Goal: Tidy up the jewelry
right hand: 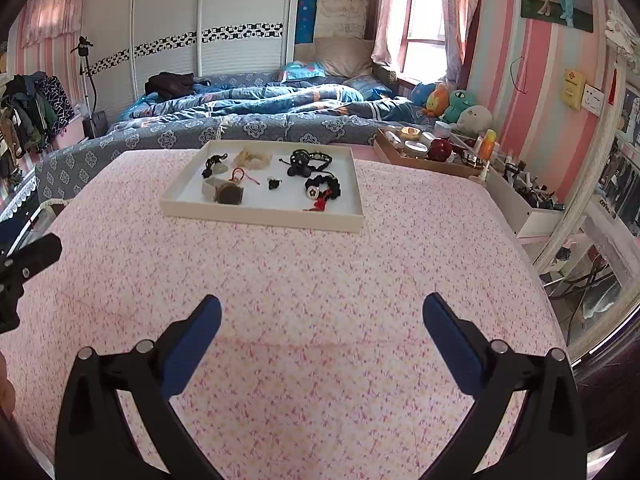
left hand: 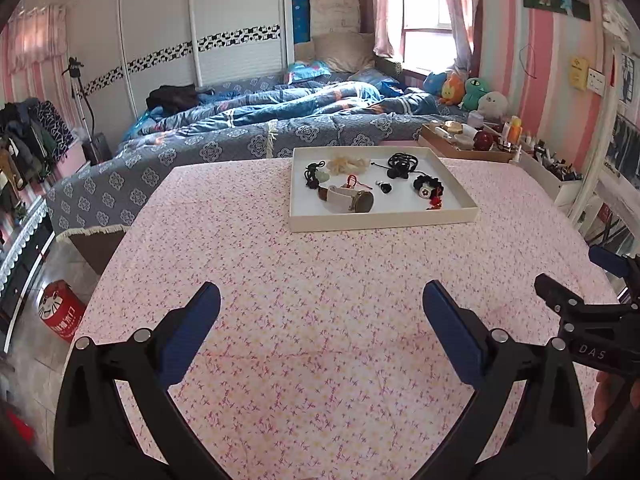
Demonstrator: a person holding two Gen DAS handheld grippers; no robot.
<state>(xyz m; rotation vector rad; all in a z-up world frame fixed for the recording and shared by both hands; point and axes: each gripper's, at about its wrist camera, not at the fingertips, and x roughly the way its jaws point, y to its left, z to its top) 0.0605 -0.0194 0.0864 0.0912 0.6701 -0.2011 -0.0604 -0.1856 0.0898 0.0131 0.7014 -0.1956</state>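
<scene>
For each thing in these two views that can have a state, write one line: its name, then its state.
Left gripper: open, empty, above the pink floral tablecloth.
Right gripper: open, empty.
Shallow white rectangular tray: uncovered, holding jewelry.
White-strapped wristwatch: lying on its side in the tray.
Black scrunchie with white flower: in the tray.

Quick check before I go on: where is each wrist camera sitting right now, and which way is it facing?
Left wrist: on the left gripper, low over the pink tablecloth, facing the white tray and the bed; its own open fingers show, and the right gripper at the right edge.
Right wrist: on the right gripper, facing the same way; its open fingers show, and the left gripper at the left edge.
Shared: tray, watch, tablecloth, bed.
</scene>
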